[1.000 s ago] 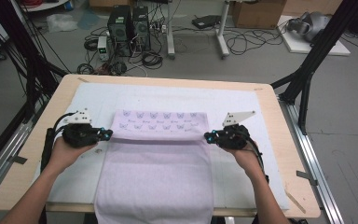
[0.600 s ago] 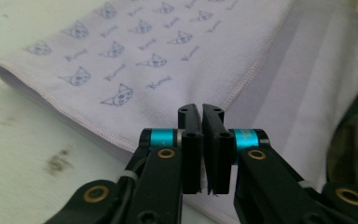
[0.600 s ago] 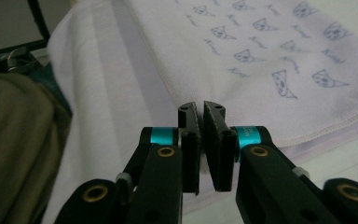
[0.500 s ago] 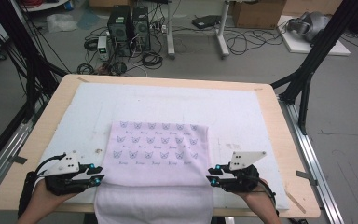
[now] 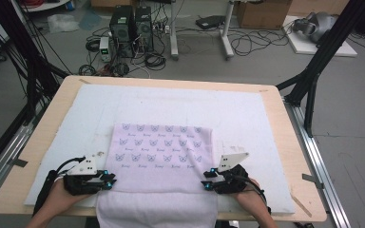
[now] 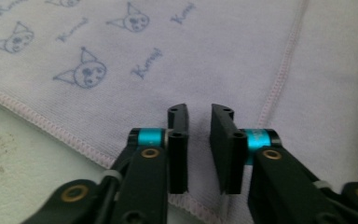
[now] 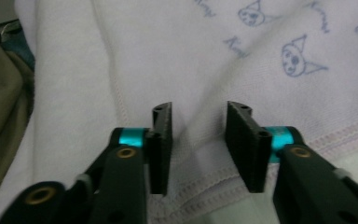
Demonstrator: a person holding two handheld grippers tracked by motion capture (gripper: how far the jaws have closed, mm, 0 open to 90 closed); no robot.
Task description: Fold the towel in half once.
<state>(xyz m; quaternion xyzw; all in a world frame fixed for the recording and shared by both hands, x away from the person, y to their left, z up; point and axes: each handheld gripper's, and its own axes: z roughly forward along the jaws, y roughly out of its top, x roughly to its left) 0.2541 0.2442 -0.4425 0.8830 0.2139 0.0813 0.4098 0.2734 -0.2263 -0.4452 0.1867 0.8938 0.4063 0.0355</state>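
Observation:
A lilac towel [image 5: 161, 152] printed with small cat faces lies folded on the white foam pad [image 5: 247, 114], its plain lower part hanging over the table's near edge. My left gripper [image 5: 107, 179] sits at the fold's near left corner, my right gripper [image 5: 207, 183] at its near right corner. In the left gripper view the left gripper [image 6: 199, 109] has just been closing and stands open by a narrow gap above the towel [image 6: 121, 56], nothing pinched. In the right gripper view the right gripper [image 7: 199, 107] has just been opening, and its pads are clear of the towel [image 7: 261, 46] lying under them.
The pad covers most of the wooden table [image 5: 285, 123]. Black frame posts [image 5: 313, 61] stand at both sides, with metal rails along the table's flanks. Computer towers [image 5: 130, 23] and cables are on the floor beyond.
Both grippers came from the towel's middle toward the near edge and lower, drawing the printed layer over the plain one. Their jaws, shut on the edge before, now stand apart.

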